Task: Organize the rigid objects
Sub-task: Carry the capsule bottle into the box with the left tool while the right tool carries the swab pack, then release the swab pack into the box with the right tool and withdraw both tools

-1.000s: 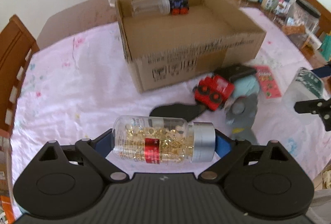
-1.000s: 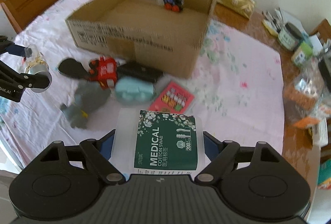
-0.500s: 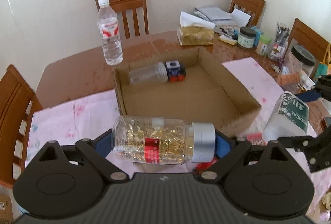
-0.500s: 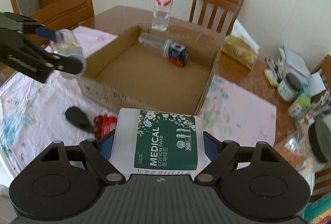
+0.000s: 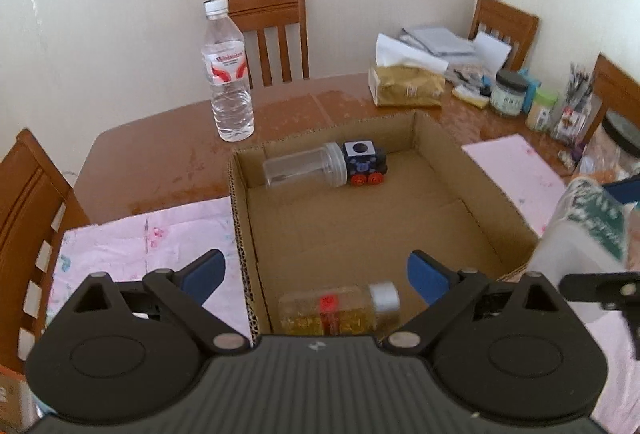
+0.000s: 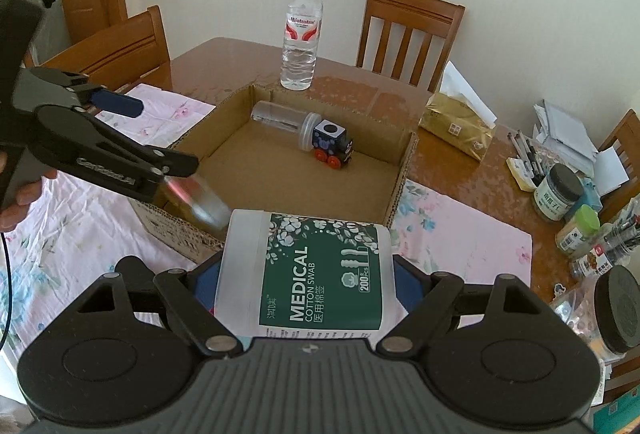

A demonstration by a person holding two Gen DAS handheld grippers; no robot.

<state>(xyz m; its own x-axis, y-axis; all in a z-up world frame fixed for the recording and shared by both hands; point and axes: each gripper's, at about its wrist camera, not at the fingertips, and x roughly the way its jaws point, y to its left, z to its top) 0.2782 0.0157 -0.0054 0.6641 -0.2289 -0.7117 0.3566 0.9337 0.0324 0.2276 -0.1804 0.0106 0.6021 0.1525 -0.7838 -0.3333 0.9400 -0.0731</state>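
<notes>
My left gripper [image 5: 316, 266] hovers over the near edge of the cardboard box [image 5: 440, 157], its jaws opening, the blue pads wide apart and touching nothing. Below it a gold-capsule bottle [image 5: 340, 310] with a silver cap shows blurred inside the box, free of the pads. My right gripper [image 6: 306, 276] is shut on a white cotton swab container [image 6: 320, 266] with a green label, held above the box's near right corner [image 6: 400, 185]. At the box's far wall lie a clear jar [image 5: 304, 169] and a toy train [image 5: 366, 163].
A water bottle [image 5: 228, 73] stands beyond the box on the brown table [image 5: 160, 161]. A tissue pack [image 5: 408, 85], jars and pens crowd the far right. A pink cloth [image 5: 132, 246] covers the near table. Wooden chairs [image 6: 408, 33] ring it.
Both grippers rose and came over the box. The left pads spread and let go of the capsule bottle, which has dropped into the box. The right still holds the swab container.
</notes>
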